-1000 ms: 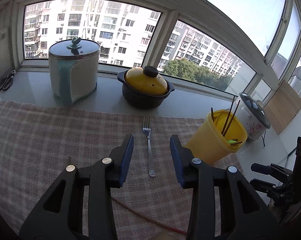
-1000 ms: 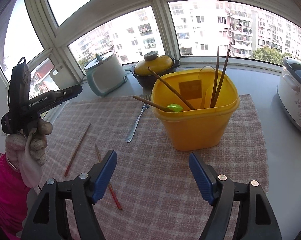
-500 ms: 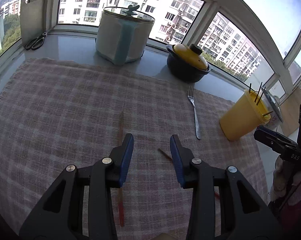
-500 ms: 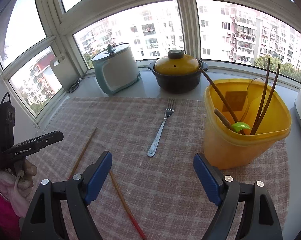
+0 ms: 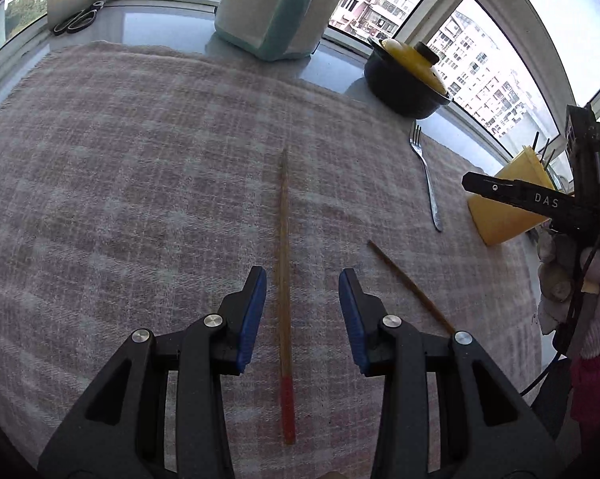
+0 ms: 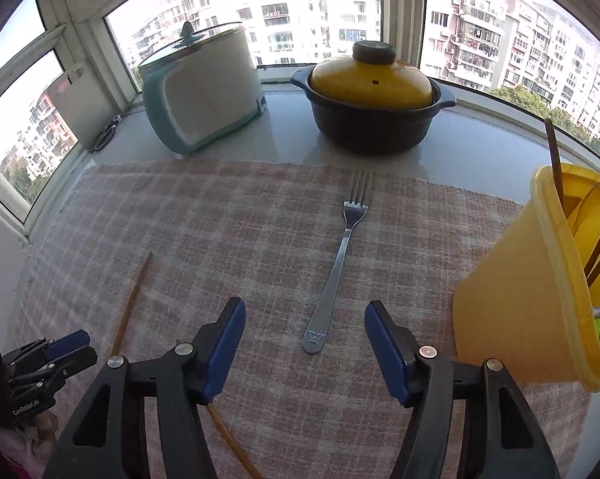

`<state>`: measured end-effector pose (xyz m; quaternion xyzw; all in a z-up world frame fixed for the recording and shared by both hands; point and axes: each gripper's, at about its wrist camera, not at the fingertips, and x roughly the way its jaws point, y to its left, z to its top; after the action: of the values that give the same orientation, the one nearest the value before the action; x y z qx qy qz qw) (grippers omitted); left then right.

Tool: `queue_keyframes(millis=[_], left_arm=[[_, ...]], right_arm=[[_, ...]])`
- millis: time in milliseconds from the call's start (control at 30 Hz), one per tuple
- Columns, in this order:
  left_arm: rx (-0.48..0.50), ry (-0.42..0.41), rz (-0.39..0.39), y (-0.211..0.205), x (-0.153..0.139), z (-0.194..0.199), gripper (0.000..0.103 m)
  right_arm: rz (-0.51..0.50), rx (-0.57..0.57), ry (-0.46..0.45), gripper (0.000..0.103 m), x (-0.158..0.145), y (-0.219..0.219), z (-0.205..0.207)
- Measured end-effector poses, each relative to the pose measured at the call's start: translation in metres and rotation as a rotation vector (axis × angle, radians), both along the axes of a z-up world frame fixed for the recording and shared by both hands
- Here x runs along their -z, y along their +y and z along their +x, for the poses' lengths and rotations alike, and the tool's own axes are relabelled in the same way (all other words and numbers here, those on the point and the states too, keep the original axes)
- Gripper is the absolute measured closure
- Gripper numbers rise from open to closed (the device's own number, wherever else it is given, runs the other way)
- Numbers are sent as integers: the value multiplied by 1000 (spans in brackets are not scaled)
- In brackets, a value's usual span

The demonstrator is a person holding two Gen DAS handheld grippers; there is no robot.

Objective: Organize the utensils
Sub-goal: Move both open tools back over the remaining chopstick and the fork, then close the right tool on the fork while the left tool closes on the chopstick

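Two slim wooden chopsticks [image 5: 284,263] [image 5: 409,283] and one shiny steel fork [image 6: 338,263] lie on the checked woven cloth [image 5: 140,199] covering the surface. The left tool [image 5: 302,315] straddles the red-tipped chopstick, released. The right tool [image 6: 304,343], jaws just narrowing, flanks the fork handle, untouched. A yellow plastic tub [image 6: 527,299] stands at the cloth's right edge.

Left gripper [image 5: 302,315]: black plastic clamp frame, blue ribbed pads, round silver screws; white lettering "GenRobot.AI" on its side in the right wrist view. Right gripper [image 6: 304,345]: same black frame, blue pads, silver screws; side marked "DAS", black cable trailing. Right hand [image 5: 571,279]: white knit glove; pink sleeve [image 5: 595,399].
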<state>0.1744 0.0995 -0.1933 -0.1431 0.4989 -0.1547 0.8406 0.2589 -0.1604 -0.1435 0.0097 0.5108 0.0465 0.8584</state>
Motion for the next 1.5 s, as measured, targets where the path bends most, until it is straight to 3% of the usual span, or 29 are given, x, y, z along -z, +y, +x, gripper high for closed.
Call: queue_keyframes(millis=[233,300,700,900,1033,1233,1500], left_arm=[[34,2,-5,-6,8,1,66],[34,1,-10,-5,9,3,70],[27,21,-45,0,18,7,70],[20,27,-55,1,22,8,70],[23,28,-53,1,22,8,70],[19,34,-51,1,23,10,70],[22,36,-13,-4,24,13,73]], right_arm=[[-20,55,101,64,23,-7,41],[-32,66,112,64,26,-9,51],[-63,130,183,65,47,-15,101],[-32,155,228,67,57,-24,112],[-83,129,239,74,59,-16,122],[-120,105,239,96,61,4,137],[-106,23,242,97,65,31,108]])
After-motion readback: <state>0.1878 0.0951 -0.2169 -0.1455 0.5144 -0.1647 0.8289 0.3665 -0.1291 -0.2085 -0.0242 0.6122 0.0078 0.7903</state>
